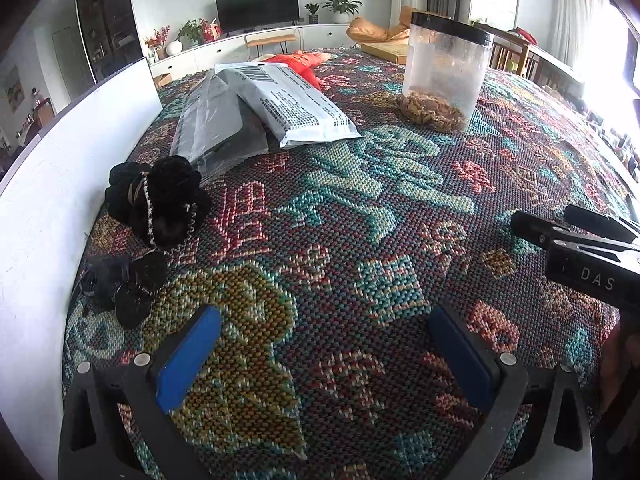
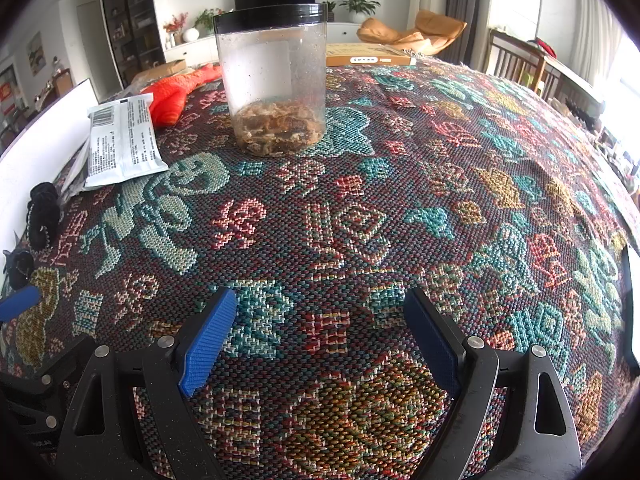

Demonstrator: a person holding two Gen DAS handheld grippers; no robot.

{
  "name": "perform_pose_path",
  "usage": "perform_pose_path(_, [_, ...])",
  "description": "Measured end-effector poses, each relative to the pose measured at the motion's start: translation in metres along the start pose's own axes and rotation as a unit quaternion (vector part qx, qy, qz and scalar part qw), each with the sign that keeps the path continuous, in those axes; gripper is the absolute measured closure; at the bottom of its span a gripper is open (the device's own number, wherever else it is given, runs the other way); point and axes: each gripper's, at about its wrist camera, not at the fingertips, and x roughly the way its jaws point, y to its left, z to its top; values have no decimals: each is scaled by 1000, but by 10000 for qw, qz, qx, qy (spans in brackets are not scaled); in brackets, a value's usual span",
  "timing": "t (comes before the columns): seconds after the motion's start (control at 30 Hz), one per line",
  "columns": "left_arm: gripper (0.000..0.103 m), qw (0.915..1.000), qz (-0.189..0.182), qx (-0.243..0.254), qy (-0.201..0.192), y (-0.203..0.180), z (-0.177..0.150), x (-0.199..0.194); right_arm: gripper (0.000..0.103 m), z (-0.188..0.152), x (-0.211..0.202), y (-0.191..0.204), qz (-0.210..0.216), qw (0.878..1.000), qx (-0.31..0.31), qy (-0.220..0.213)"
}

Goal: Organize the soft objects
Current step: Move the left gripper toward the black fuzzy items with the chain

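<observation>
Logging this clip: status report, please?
Left gripper open, empty. Right gripper open, empty. Black plush toy untouched beside white board. Lidded jar stands ahead of right gripper.

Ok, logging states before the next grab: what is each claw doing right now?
Left claw: open, holding nothing.
Right claw: open, holding nothing.

A patterned woven cloth (image 2: pixel 400 200) in teal, red and gold covers the table. On it stands a clear plastic jar (image 2: pixel 274 80) with a black lid, a layer of brown dried bits at its bottom. A flat tan box (image 2: pixel 368 59) lies at the far edge. A white board (image 1: pixel 60 184) stands along the left side. Beyond are a television (image 1: pixel 258 7), potted plants (image 1: pixel 342 5) and a tan lounge chair (image 2: pixel 412 34).
</observation>
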Motion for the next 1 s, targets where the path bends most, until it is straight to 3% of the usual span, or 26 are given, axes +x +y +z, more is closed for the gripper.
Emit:
perform_pose_path(0.2, [0,9977,97,-616,-273,33,5,-31,15,-1,0,0,0,10000,-2,0])
perform_pose_path(0.33, [0,9856,435,-1626,-159,74,8,-31,15,-1,-1,0,2,10000,-1,-1])
perform_pose_path(0.43, [0,9759,424,-2139,50,89,-4,-17,15,-1,-1,0,3,10000,-2,-1])
perform_pose_path(0.63, [0,9775,711,-1984,-72,92,1,-7,15,-1,-1,0,4,10000,-2,-2])
perform_pose_path(0.87, [0,9773,813,-1948,169,103,17,16,15,-1,0,-1,5,10000,-2,-1])
perform_pose_path(1.0, [0,9812,989,-1639,256,98,22,23,15,-1,-1,0,7,10000,-1,-2])
